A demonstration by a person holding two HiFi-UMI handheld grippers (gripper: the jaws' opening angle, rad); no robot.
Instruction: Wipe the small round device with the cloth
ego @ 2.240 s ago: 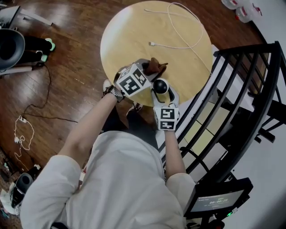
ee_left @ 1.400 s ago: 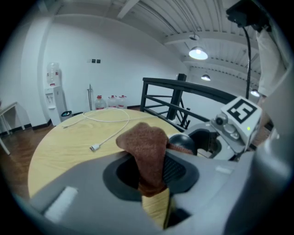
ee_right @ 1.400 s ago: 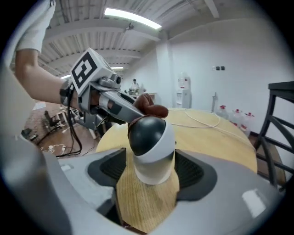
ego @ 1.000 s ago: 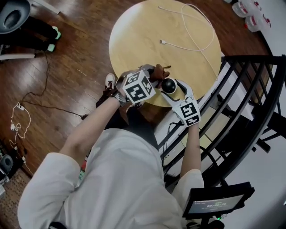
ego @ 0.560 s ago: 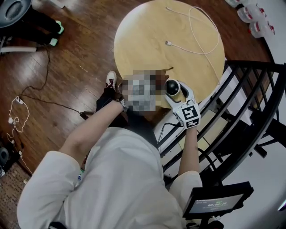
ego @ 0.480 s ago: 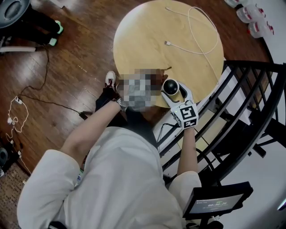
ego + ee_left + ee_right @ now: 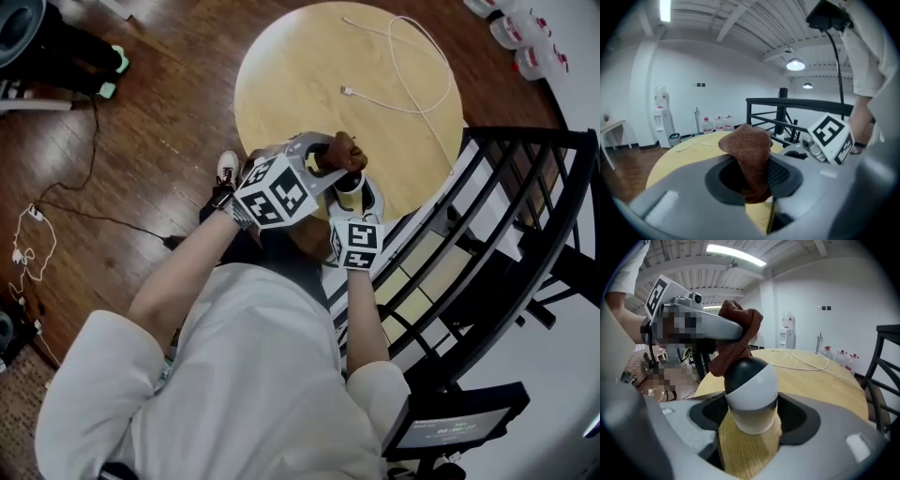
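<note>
The small round device [image 7: 751, 389], a white body with a black dome, sits between the jaws of my right gripper [image 7: 752, 420], which is shut on it just above the round wooden table [image 7: 309, 66]. My left gripper [image 7: 752, 180] is shut on a bunched brown cloth [image 7: 749, 152]. In the right gripper view the cloth [image 7: 737, 331] rests against the top of the black dome. In the head view the cloth [image 7: 344, 150] and the left gripper [image 7: 323, 161] cover most of the device, with the right gripper [image 7: 350, 192] just below them.
A white cable [image 7: 405, 66] loops over the table's far half. A black metal railing [image 7: 511, 216] runs close along the right. Water bottles [image 7: 525, 33] stand at the top right. Cords lie on the wooden floor [image 7: 141, 122] to the left.
The left gripper has come up with the cloth and now lies over the device's top. The right gripper has turned, its marker cube swinging left toward the body.
</note>
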